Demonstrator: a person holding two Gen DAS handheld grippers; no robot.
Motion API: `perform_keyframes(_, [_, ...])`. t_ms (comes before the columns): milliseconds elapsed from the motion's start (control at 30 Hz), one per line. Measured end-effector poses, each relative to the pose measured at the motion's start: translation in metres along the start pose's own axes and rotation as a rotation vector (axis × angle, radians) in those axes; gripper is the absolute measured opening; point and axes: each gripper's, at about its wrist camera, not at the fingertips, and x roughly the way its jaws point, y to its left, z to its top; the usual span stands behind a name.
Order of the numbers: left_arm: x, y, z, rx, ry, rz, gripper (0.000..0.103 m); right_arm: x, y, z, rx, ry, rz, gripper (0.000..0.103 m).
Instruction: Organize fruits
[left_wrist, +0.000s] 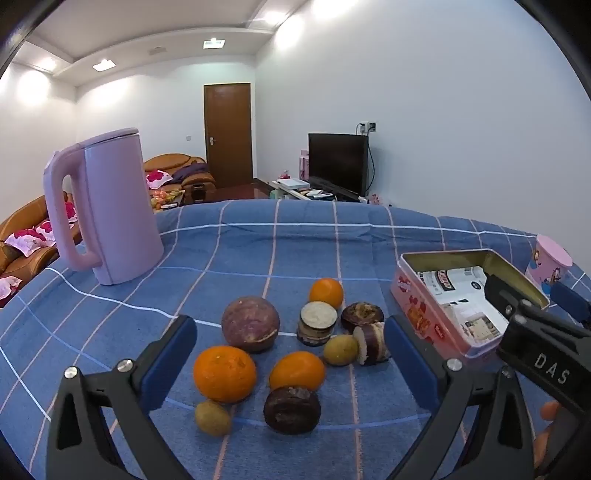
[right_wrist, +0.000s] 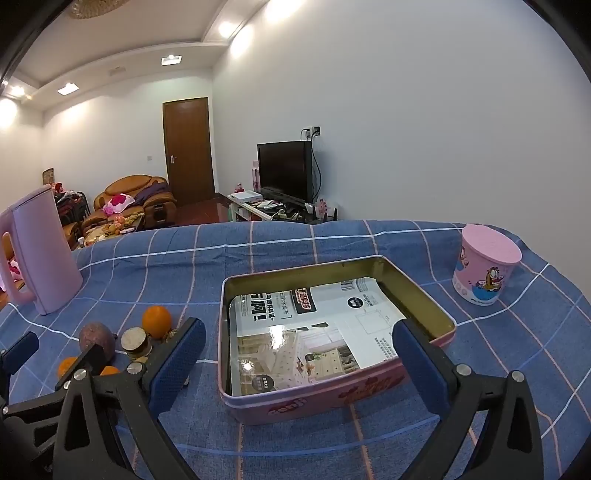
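Observation:
A cluster of fruit lies on the blue checked tablecloth (left_wrist: 258, 243): three oranges (left_wrist: 224, 373), a purple passion fruit (left_wrist: 250, 323), dark mangosteens (left_wrist: 291, 409), cut pieces (left_wrist: 317, 322) and small yellow-green fruits (left_wrist: 212, 418). My left gripper (left_wrist: 290, 360) is open and empty, its fingers on either side of the cluster. An open pink tin (right_wrist: 332, 398), with a printed paper inside, stands to the right of the fruit. My right gripper (right_wrist: 299, 360) is open and empty, just before the tin. The fruit also shows at the left of the right wrist view (right_wrist: 156, 321).
A lilac kettle (left_wrist: 110, 210) stands at the table's back left. A pink cartoon cup (right_wrist: 484, 264) stands at the back right, beyond the tin. The table's far edge runs behind them; a sofa, door and TV lie beyond.

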Motion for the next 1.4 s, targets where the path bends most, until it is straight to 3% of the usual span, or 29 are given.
perform_keyframes(1400, [0.0005, -0.0025, -0.0005, 0.001, 0.009, -0.020, 0.103, 0.0016, 0.0000, -0.0002, 0.004, 0.010, 0.009, 0.102])
